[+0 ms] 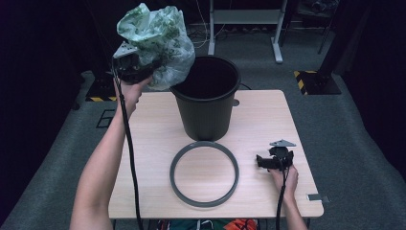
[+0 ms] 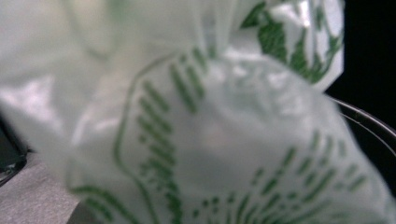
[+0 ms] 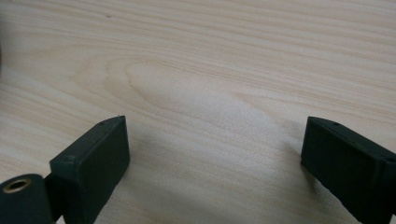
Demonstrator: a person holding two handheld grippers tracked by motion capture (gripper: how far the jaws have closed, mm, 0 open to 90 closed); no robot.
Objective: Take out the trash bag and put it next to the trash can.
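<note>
A crumpled white plastic bag with green print (image 1: 158, 40) is held up in the air at the far left, just left of and above the rim of a dark grey bin (image 1: 207, 98) that stands on the table. My left gripper (image 1: 139, 67) is shut on the bag, whose blurred plastic (image 2: 196, 140) hangs close before the left gripper view. A grey ring (image 1: 204, 173) lies flat on the table in front of the bin. My right gripper (image 1: 261, 161) rests low over the table right of the ring, jaws wide open over bare wood (image 3: 215, 116).
The light wooden table (image 1: 143, 143) has free room left of the ring and bin. The bin's rim (image 2: 369, 119) shows at the right of the left gripper view. Behind the table are a grey desk frame (image 1: 244, 19) and striped floor markers (image 1: 306, 79).
</note>
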